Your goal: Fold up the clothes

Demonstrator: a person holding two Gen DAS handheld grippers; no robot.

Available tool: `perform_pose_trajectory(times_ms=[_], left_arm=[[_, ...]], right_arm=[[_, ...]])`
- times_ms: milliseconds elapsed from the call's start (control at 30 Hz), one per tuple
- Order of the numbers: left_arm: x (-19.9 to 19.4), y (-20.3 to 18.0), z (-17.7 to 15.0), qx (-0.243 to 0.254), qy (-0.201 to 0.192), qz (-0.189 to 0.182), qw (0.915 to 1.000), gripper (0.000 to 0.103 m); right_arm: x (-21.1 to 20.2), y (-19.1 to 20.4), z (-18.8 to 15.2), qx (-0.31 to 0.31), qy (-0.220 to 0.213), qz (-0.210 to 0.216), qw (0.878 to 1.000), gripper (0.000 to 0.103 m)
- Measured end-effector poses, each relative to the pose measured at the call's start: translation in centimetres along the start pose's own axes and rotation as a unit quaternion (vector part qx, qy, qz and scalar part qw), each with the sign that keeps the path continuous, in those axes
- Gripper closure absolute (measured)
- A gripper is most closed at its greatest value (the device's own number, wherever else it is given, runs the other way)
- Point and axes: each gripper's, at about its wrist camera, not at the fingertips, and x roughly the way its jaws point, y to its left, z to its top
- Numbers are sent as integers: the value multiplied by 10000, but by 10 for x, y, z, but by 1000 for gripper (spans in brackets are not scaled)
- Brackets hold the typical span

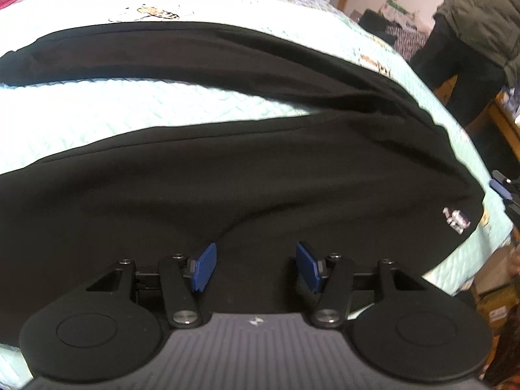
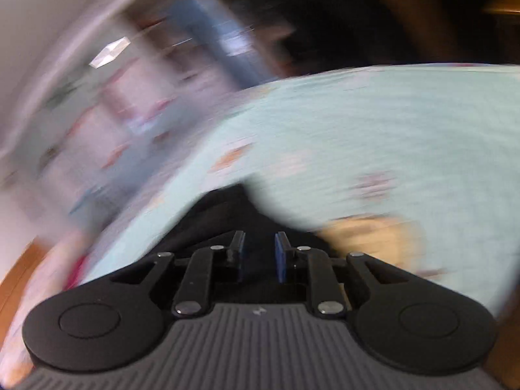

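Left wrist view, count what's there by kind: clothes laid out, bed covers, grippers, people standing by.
Black trousers: 1
Pale green quilt: 1
Left gripper: 1
Person standing: 1
Total: 4

Black fabric trousers point(image 1: 227, 178): both leg ends cut off at the left edge of the left wrist view; small white logo point(image 1: 456, 221) near the waist too blurred to read. Person in an olive padded jacket point(image 1: 481, 22): cropped by the top and right edges. Right wrist view: heavily motion-blurred; room background unidentifiable. Pale mint quilted bedspread point(image 2: 373, 136): printed motifs smeared. Dark cloth point(image 2: 224, 214) ahead of the right gripper point(image 2: 258, 253): contact with the pads cannot be told.
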Motion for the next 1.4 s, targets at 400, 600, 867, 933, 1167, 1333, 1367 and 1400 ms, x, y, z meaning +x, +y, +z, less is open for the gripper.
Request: perform_pose_trajectory(times_ms=[400,600,867,933,1167,1333,1367,1400], left_arm=[[-15,15,23,-8,-410,148,9990,46],[-67,69,86,-626,-1747,1266,9744,43],[-44,186,172,-777,-1638,2811,9424,36],[-29,213,187,-832,-1518,2980,9387,38],[1,275,219,-1001,-1134,2689,9512,41],[25,289,233,-848,-890,2714,9546,41],[30,292,235,-827,-810,2614,9583,41],[34,294,236,-822,-731,2479,9625,41]], right_arm=[[63,18,-24,-439,882,-369,9945,81],[85,50,-14,-401,1007,563,9925,63],[156,152,-44,-1214,1752,1453,9661,60],[180,181,-50,-1439,1931,1567,9578,60],[240,251,-66,-1900,2025,1557,9480,59],[261,246,-78,-1811,2214,1523,9460,55],[265,245,-80,-1791,2253,1516,9456,55],[269,243,-82,-1772,2292,1509,9451,55]])
